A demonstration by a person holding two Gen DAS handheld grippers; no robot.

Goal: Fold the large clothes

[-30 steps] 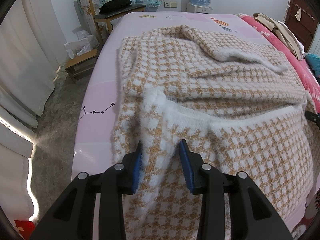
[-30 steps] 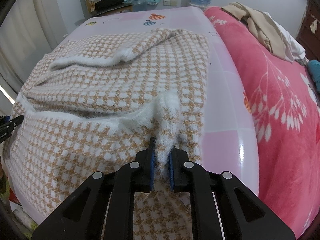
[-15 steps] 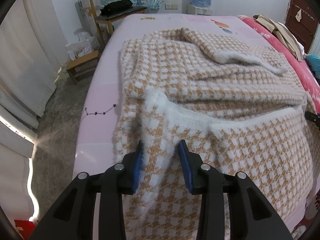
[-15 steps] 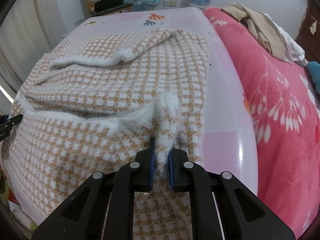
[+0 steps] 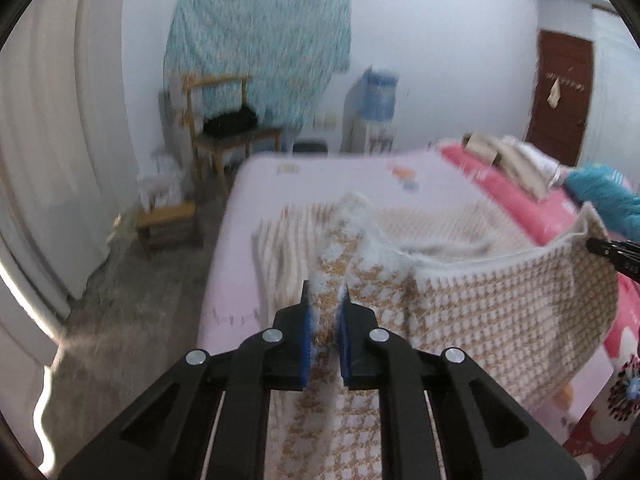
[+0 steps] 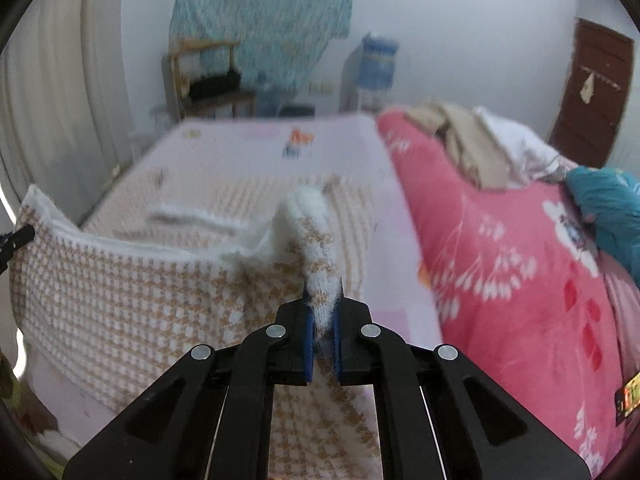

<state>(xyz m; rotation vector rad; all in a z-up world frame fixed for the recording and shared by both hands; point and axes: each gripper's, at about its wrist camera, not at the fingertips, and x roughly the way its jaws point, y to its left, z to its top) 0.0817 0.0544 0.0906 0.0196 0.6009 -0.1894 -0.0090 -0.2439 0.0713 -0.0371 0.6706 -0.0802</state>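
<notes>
A large tan-and-white houndstooth sweater [image 5: 500, 304] with fluffy white trim lies on a pink bed [image 5: 256, 200]. My left gripper [image 5: 325, 312] is shut on the sweater's left near corner and holds it raised. My right gripper [image 6: 323, 308] is shut on the sweater's [image 6: 120, 288] right near corner, also raised. The edge between them hangs as a lifted band above the bed. The right gripper's tip shows at the right edge of the left wrist view [image 5: 612, 250]. Both views are motion-blurred.
A red floral quilt [image 6: 500, 260] with beige clothes [image 6: 464, 140] and a teal garment [image 6: 608, 204] covers the bed's right side. A wooden chair [image 5: 224, 136], a low stool [image 5: 168, 220] and a water dispenser [image 5: 372, 108] stand beyond. White curtains [image 5: 48, 140] hang left.
My left gripper has closed on the sweater's corner. Both grippers have lifted the near edge off the bed, and the views now tilt up toward the far wall.
</notes>
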